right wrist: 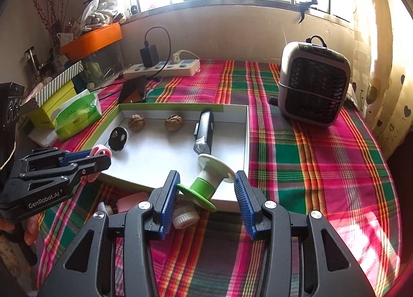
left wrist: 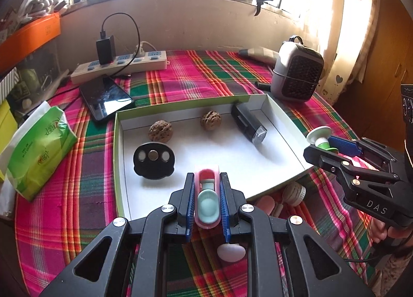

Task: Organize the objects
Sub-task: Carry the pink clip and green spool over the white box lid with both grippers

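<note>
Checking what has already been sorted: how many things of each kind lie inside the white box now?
Walnuts: 2
Black flashlight: 1
Black round disc with three spots: 1
Total: 4

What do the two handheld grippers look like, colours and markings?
Both are black plastic linkage frames with silver screw heads and ribbed blue pads on the fingers. The left gripper carries white "GenRobot.AI" lettering on its side; the right gripper reads "DAS". A thin black cable trails below the right one. No sleeve can be made out.
</note>
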Demonstrator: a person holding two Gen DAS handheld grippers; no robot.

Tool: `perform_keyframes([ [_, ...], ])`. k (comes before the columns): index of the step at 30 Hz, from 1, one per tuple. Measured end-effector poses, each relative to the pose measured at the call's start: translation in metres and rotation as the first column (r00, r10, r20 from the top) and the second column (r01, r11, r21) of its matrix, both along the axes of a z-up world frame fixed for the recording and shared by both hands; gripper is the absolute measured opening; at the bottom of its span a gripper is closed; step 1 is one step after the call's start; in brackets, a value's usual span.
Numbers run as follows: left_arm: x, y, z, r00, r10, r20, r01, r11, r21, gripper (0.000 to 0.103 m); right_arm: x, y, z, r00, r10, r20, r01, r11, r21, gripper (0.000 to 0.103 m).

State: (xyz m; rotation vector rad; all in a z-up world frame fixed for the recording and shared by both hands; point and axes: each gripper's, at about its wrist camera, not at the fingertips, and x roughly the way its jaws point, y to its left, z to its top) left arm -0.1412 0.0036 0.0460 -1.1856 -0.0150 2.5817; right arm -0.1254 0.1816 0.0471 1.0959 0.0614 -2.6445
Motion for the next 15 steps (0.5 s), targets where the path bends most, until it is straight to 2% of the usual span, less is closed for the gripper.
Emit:
perform_keyframes([
  [6,-0.021,0.005,0.000,1.000,0.003,0.001,-0.003,1.000,-0.001,0.016,-0.030,-0.001,0.002,1.000,0.017,-0.001,-0.017,0.999,0.041,0.045],
  [15,-0.051,0.009,-0.013,0.999,0.015,0.045,-0.015,1.000,0.002,0.016,-0.070,-0.004,-0.009,0.998,0.053,0.029,-0.055,0.995,0.088,0.045],
])
